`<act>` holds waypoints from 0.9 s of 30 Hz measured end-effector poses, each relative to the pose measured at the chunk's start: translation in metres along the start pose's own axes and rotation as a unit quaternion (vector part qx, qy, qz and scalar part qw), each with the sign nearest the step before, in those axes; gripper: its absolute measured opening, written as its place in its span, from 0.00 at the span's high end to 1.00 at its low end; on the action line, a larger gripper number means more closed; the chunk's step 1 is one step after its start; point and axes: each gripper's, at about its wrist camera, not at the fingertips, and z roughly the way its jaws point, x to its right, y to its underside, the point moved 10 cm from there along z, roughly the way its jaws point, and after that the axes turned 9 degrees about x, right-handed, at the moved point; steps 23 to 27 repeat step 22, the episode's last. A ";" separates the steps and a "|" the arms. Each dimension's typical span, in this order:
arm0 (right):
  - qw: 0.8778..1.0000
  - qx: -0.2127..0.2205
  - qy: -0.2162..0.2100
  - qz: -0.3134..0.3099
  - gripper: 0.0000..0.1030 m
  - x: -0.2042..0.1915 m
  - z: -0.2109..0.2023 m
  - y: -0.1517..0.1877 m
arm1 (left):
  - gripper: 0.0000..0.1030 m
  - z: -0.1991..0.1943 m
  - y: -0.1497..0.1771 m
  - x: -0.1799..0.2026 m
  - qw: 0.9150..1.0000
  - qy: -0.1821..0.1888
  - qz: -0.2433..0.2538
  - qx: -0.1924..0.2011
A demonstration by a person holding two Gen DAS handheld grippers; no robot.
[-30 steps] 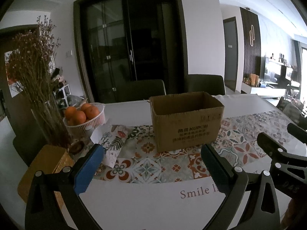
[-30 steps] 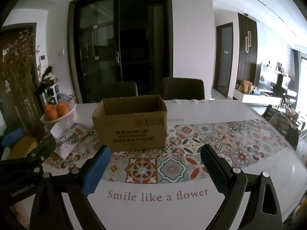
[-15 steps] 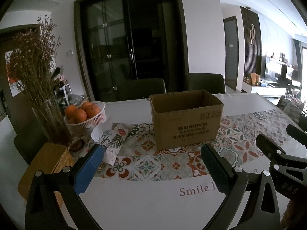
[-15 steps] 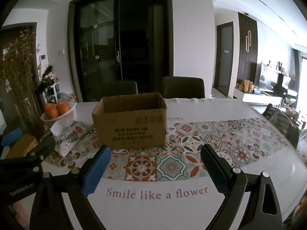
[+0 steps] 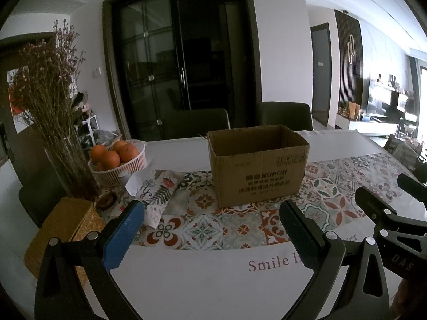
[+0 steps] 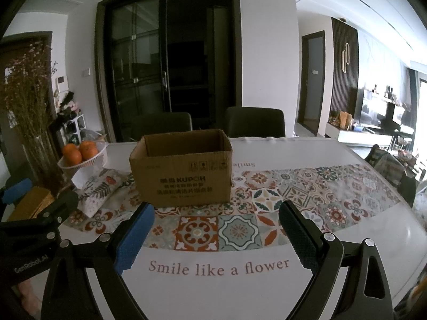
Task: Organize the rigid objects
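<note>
Left gripper (image 5: 210, 229): fingers spread wide, nothing between them; it hovers over the white near edge of the table, low in the left wrist view, aimed at the box.

Right gripper (image 6: 216, 232): fingers just as wide apart and likewise empty; low centre of the right wrist view, pointing at the box from a little further right.

Box (image 5: 257, 164): an open-topped cardboard box standing upright on the patterned table runner (image 6: 307, 200), centre of both views. Only the upper inner walls show; whether anything lies inside cannot be told.

Things near the box: a floral pouch (image 5: 157, 196) lying flat just left of it, a white basket of oranges (image 5: 117, 157) further left, a glass vase of dried flowers (image 5: 53, 122) at the left edge, and a woven yellow box (image 5: 64, 229) at lower left.

Table (image 6: 293, 152): no loose rigid items show on the bare parts of it.

Step in hand: both grippers are empty and held short of the box. This fits either items waiting out of view to be gathered, or items already stowed in the box with the grippers drawn clear.

Next move: the pictures do not settle it. Any reach would need an object in sight first, and the box's contents checked from higher up.
</note>
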 end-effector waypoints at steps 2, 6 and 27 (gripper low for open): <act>1.000 0.000 -0.001 0.001 0.08 0.000 0.000 0.000 | 0.00 0.000 0.000 0.000 1.000 0.000 0.000 0.000; 1.000 0.000 0.000 0.000 0.08 0.000 -0.001 0.000 | 0.00 0.000 0.001 0.000 1.000 0.000 0.000 -0.001; 1.000 -0.002 0.000 0.001 0.08 0.001 -0.001 0.001 | 0.00 0.003 0.004 0.000 1.000 0.004 -0.005 -0.007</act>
